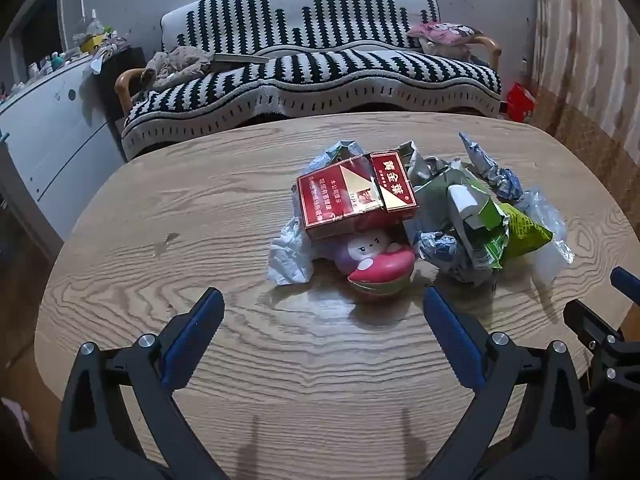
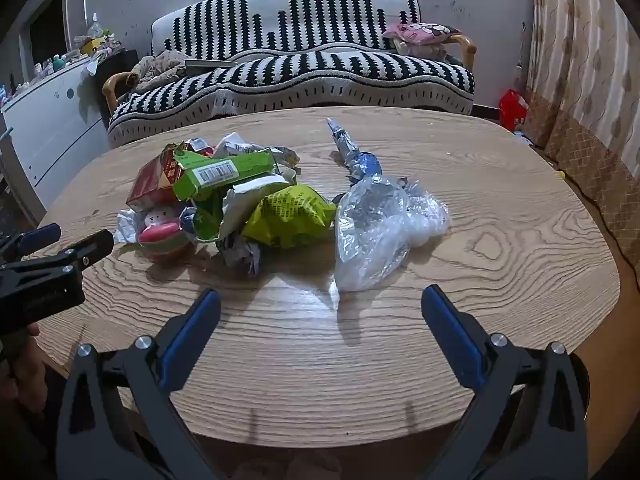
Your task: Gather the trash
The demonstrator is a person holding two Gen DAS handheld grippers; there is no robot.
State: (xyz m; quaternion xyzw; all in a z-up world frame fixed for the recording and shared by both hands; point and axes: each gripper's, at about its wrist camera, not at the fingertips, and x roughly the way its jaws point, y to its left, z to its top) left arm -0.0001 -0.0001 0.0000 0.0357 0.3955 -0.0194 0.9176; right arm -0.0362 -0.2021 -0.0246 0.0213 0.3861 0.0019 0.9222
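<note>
Trash heap mid oval wood-grain worktop [image 1: 160,208]: red cardboard cigarette pack [image 1: 352,196] atop, crumpled clear plastic bag [image 2: 376,228] at right edge. We hold left tongs [image 1: 324,304] and right tongs [image 2: 320,304] spread wide, empty, over bare near-side wood.

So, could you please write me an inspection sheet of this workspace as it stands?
Surface: wooden table, wood grain, glossy patch near the front.
Job's things: trash heap with red cigarette box, green carton, yellow-green snack bag, clear plastic bag, white tissue.
Clutter: red-capped cartoon pot under the box.
Grippers: left gripper and right gripper open, empty, short of the heap.
Cables: nothing seen.
Surroundings: striped sofa, white cabinet.
</note>
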